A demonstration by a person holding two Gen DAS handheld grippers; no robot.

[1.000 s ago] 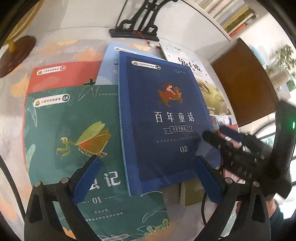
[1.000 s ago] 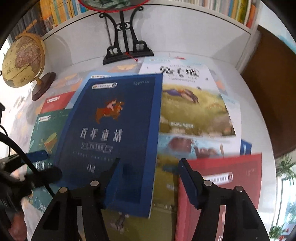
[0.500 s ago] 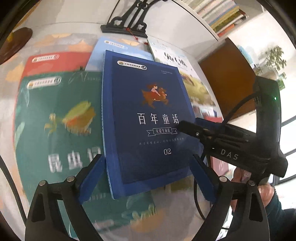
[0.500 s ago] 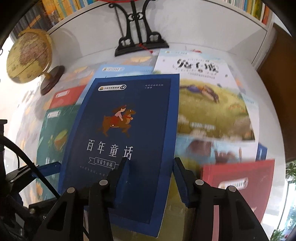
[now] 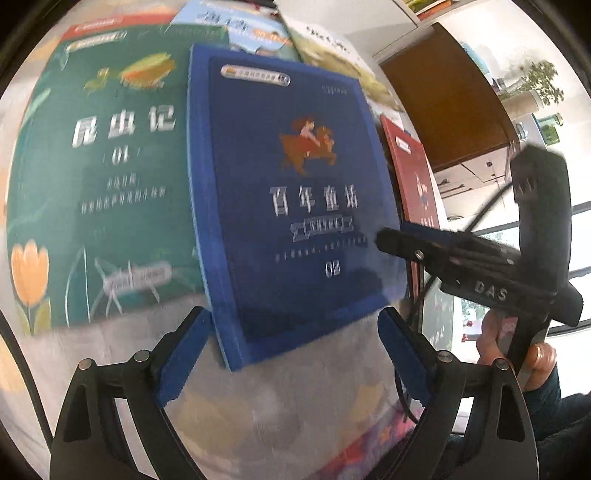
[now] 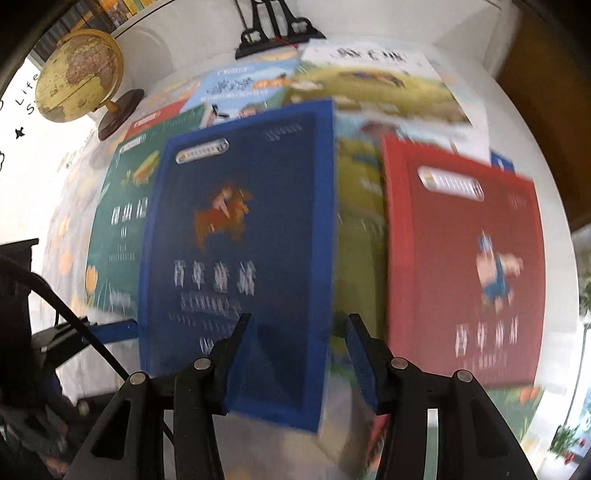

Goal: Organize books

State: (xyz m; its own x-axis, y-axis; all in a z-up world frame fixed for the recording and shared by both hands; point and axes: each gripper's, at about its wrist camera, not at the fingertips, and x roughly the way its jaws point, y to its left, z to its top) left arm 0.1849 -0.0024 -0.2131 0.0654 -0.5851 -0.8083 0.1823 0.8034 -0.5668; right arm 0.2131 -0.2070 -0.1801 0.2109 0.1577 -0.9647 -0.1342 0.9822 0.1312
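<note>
A dark blue book lies on top of several spread-out books, partly over a green book. It also shows in the right wrist view, beside a red book. My left gripper is open, its fingers either side of the blue book's near edge. My right gripper straddles the blue book's near right corner: one finger lies on the cover, the other stands off the right edge. It also shows in the left wrist view, at the book's right edge. The frames are blurred.
A globe stands at the back left and a black ornamental stand at the back middle. More picture books lie behind. A brown cabinet is off the table's right side. A shelf of books runs along the back.
Both grippers have pulled back toward the near edge, so the books sit farther up in view. The blue book has come with them, sliding nearer off the green book. The right jaws narrowed.
</note>
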